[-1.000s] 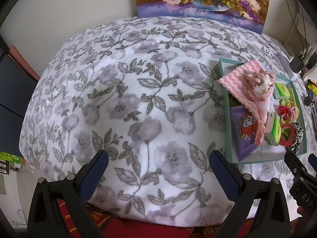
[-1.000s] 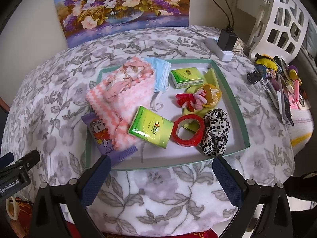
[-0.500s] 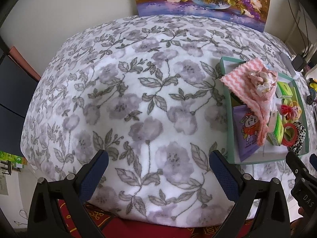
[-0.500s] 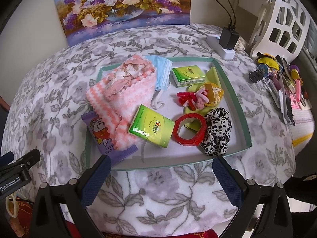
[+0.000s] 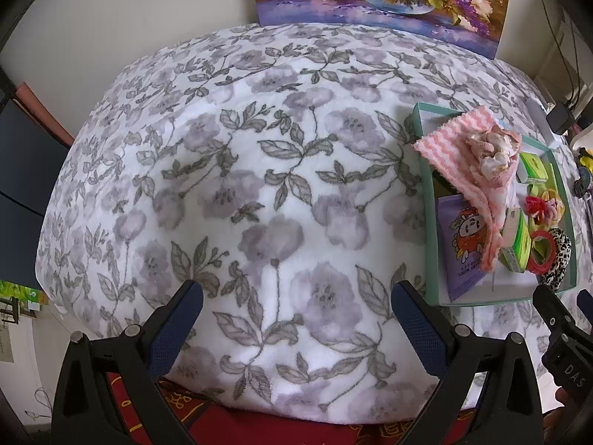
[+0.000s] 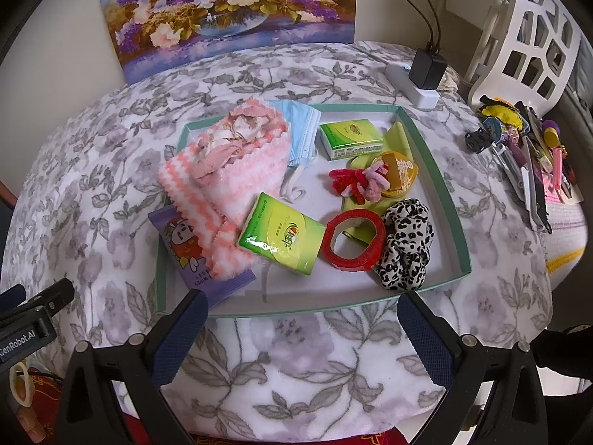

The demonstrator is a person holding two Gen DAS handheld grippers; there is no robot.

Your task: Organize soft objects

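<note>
Soft stuff sits heaped in the shallow green-rimmed tray (image 6: pixel 433 170), both the left gripper (image 5: pixel 296 319) and right gripper (image 6: pixel 304 330) spread wide, holding nothing, hovering near-side, probably sizing up the pile.

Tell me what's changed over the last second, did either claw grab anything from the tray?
No grab. Both the left claw and right claw stay open and empty; the views shift slightly, as if both cameras eased back. The pink cloth, tissue packs and scrunchies lie unmoved in the tray.
</note>
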